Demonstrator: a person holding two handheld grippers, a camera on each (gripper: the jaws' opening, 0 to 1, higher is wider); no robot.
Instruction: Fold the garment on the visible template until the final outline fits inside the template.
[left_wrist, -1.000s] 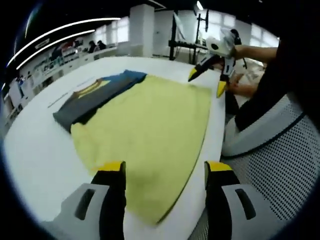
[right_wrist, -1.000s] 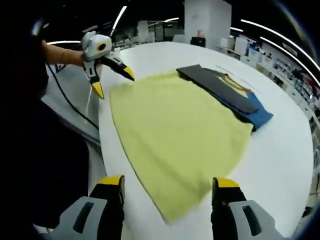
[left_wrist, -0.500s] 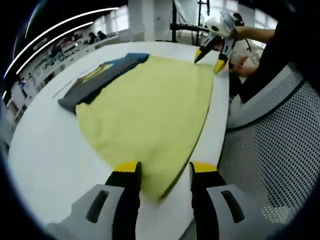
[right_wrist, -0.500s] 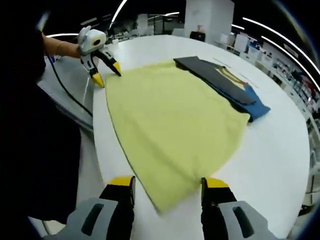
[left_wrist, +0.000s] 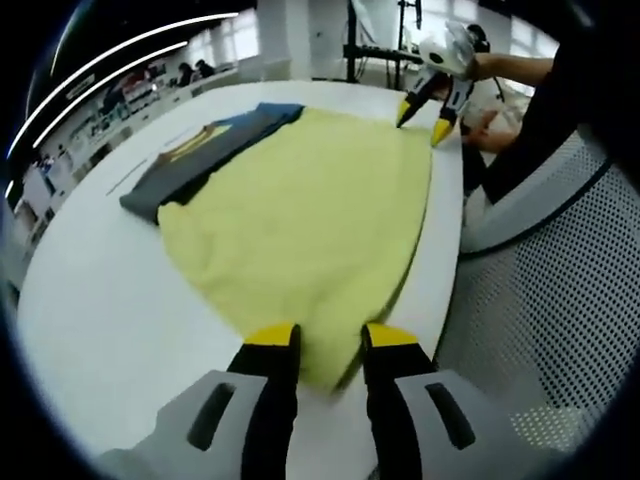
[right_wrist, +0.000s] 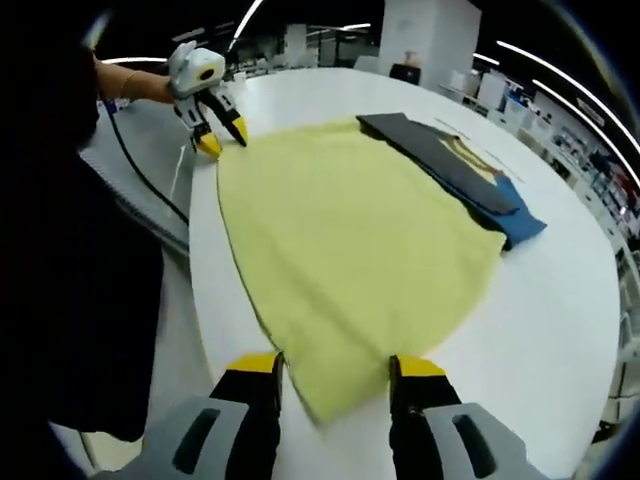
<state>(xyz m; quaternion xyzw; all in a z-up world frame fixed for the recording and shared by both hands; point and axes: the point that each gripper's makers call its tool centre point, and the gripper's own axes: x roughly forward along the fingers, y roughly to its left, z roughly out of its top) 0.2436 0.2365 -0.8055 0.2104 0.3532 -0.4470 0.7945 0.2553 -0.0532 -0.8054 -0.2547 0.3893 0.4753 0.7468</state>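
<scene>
A yellow garment (left_wrist: 310, 210) (right_wrist: 350, 240) lies spread flat on the white table (left_wrist: 90, 290) (right_wrist: 560, 300). My left gripper (left_wrist: 328, 338) straddles one near corner of it, jaws narrowed around the cloth with a gap still showing. In the right gripper view that same left gripper (right_wrist: 222, 140) sits at the garment's far corner, by the table edge. My right gripper (right_wrist: 335, 366) stands open over the opposite corner, which points between its jaws. From the left gripper view the right gripper (left_wrist: 422, 118) shows at the far corner.
A folded dark grey and blue garment (left_wrist: 200, 160) (right_wrist: 450, 170) lies along the yellow one's far side. A mesh chair (left_wrist: 540, 300) stands against the table edge. The person's arm (right_wrist: 130, 88) holds the left gripper. A thin dark line (left_wrist: 130, 180) marks the table.
Both grippers have come down to the garment's corners. Each pair of jaws has narrowed around its corner, the left more than the right.
</scene>
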